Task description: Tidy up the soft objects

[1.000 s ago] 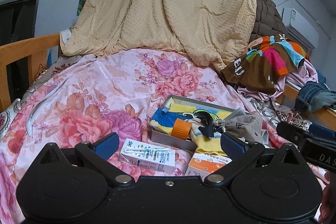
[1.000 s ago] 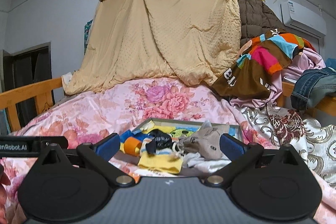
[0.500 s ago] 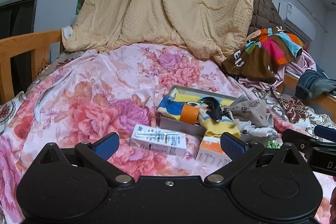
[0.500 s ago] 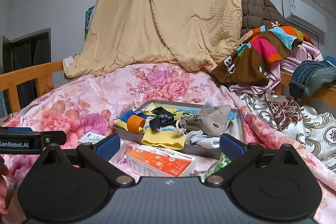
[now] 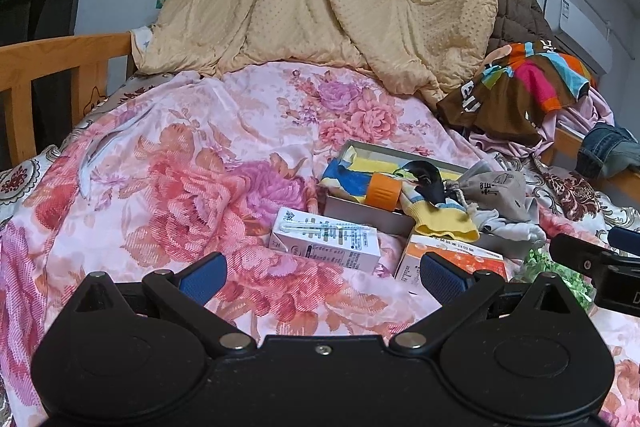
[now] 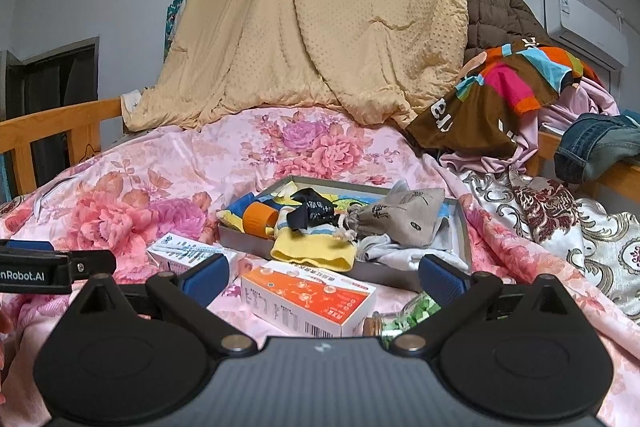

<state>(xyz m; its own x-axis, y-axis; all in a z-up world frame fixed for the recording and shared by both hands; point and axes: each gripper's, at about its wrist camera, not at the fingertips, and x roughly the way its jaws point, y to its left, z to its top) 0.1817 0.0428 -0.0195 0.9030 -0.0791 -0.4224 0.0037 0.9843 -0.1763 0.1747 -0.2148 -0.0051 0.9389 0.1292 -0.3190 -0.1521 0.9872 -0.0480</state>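
We hold the left tool (image 5: pixel 322 273) and the right tool (image 6: pixel 323 274) spread wide and empty, low in each frame, over the pink floral bedspread (image 5: pixel 172 163). Right of centre in both views, the shallow grey cardboard tray (image 6: pixel 248 239) holds a yellow-cuffed sock (image 6: pixel 316 253) and a grey drawstring pouch (image 6: pixel 404 221). A white carton (image 5: pixel 326 241) and an orange-and-white box (image 6: pixel 308 301) lie just below it.

A tray (image 6: pixel 248 241) is sitting mid-bed on the quilt (image 6: pixel 120 195); socks (image 6: pixel 312 253) and a pouch (image 6: pixel 404 219) are lying in it, the socks spilling over its near wall; one carton (image 6: pixel 308 297) is lying at its 6 o'clock, another (image 5: pixel 326 239) at 8 o'clock; a blanket (image 6: pixel 320 27) is hanging at 12 o'clock; clothes (image 6: pixel 500 99) are piling at 2 o'clock
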